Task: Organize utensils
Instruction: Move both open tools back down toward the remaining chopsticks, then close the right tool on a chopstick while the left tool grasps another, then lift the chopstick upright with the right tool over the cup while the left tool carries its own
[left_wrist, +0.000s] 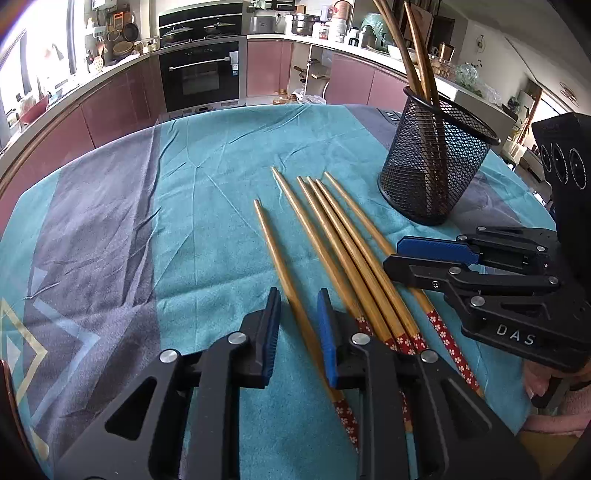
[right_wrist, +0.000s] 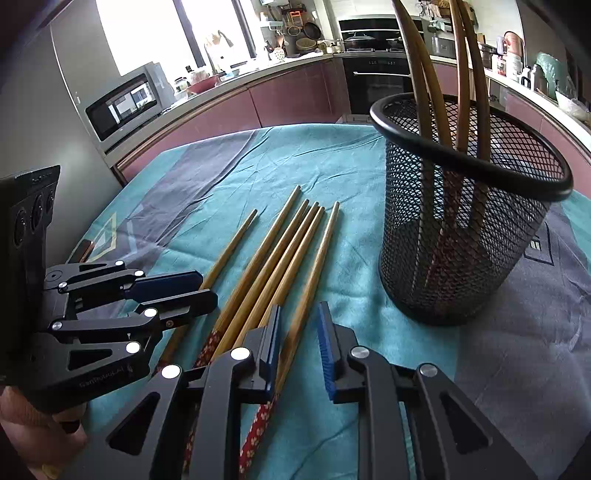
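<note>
The only clear writing is "DAS" in pale letters on the black body of the right gripper, seen from the left wrist view. From the right wrist view, faint embossed lettering runs along the body of the left gripper, too blurred to read.

Six bamboo chopsticks lie loose on a teal and grey tablecloth, tips pointing far and red flower-patterned handles near. One lies a little apart at the left; the other five fan out together at its right.

In the left wrist view, the left gripper has its blue-padded fingers spread, one on each side of the leftmost chopstick, which runs through the gap. Whether the pads touch it cannot be told. The right gripper reaches in from the right, its fingers lying close to one another over the rightmost chopstick of the fan; whether they pinch it cannot be told.

In the right wrist view, the right gripper shows a gap between its pads, with the rightmost chopstick running under the left pad.

A black wire-mesh cup stands upright at the far right, just beyond the chopstick tips, with several darker chopsticks leaning inside it. A kitchen counter with a built-in oven lies behind.
</note>
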